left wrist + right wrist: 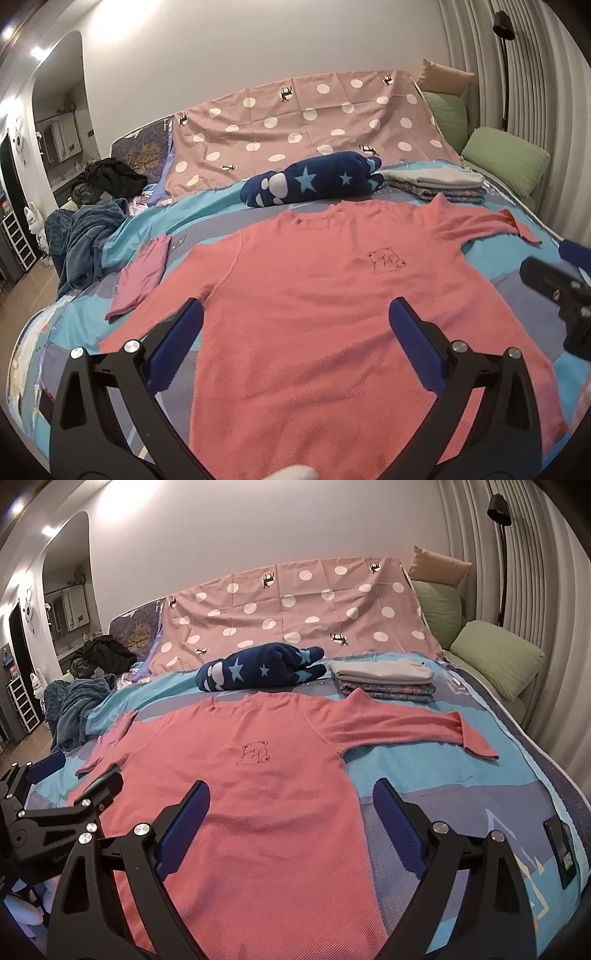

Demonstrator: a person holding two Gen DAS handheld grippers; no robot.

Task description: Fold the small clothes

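A coral-pink long-sleeve shirt [332, 266] with a small bear drawing on the chest lies spread face up on the bed, collar away from me. Its left sleeve [140, 280] is bent back on itself. The right sleeve [406, 727] stretches out to the side. My left gripper [295, 321] hovers open over the shirt's lower left part, nothing between its blue pads. My right gripper [290, 797] is open above the shirt's lower right edge and holds nothing. Each gripper shows at the edge of the other's view: the right gripper [557, 264] and the left gripper [77, 775].
Behind the shirt lie a rolled navy star blanket [314, 181] and a stack of folded clothes [384, 683]. A polka-dot sheet [295, 125] covers the far side, green pillows [506, 162] sit right, a dark blue heap [85, 243] left. A black flat device [559, 845] rests near the bed's right edge.
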